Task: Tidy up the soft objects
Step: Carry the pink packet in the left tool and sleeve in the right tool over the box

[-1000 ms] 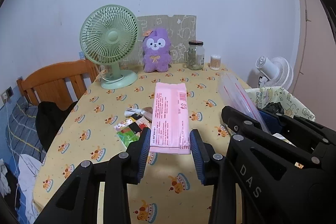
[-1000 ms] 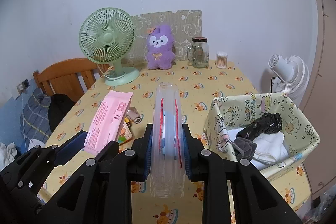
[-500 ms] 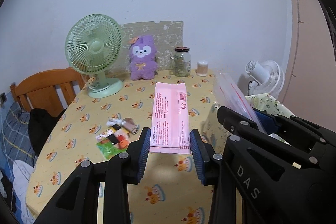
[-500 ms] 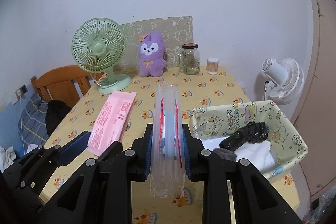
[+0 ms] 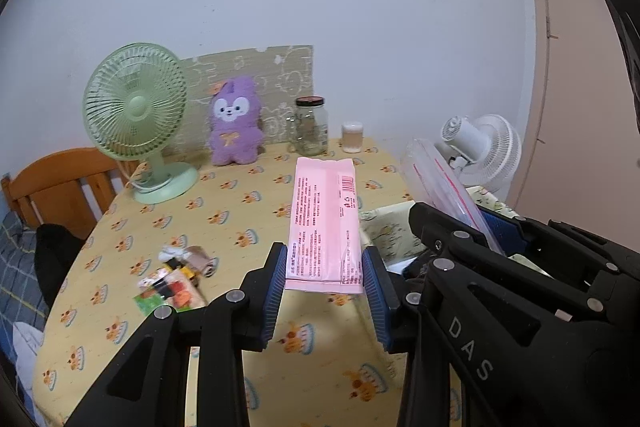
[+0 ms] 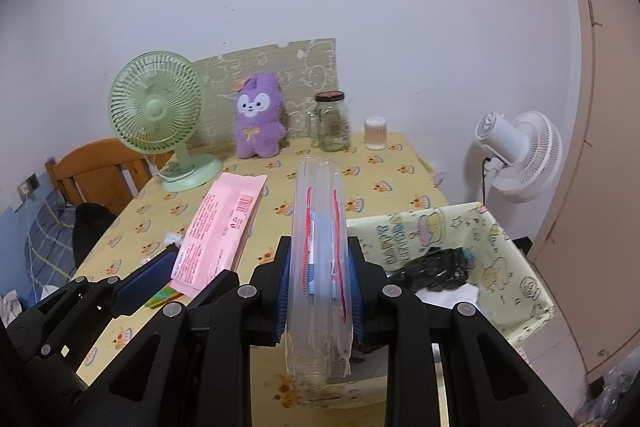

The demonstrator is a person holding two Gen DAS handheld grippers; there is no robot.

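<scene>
Yellow-clothed desk ahead: left gripper clamps a light, floppy pink packet by its near end. Right view: right gripper pinches a slippery clear bag at mid-length, fabric bin just right.

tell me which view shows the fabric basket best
The right wrist view: the fabric basket shows its printed walls and the dark and white items inside. The left wrist view catches only a strip of its wall, behind the pink packet and the right hand-held gripper.
</scene>
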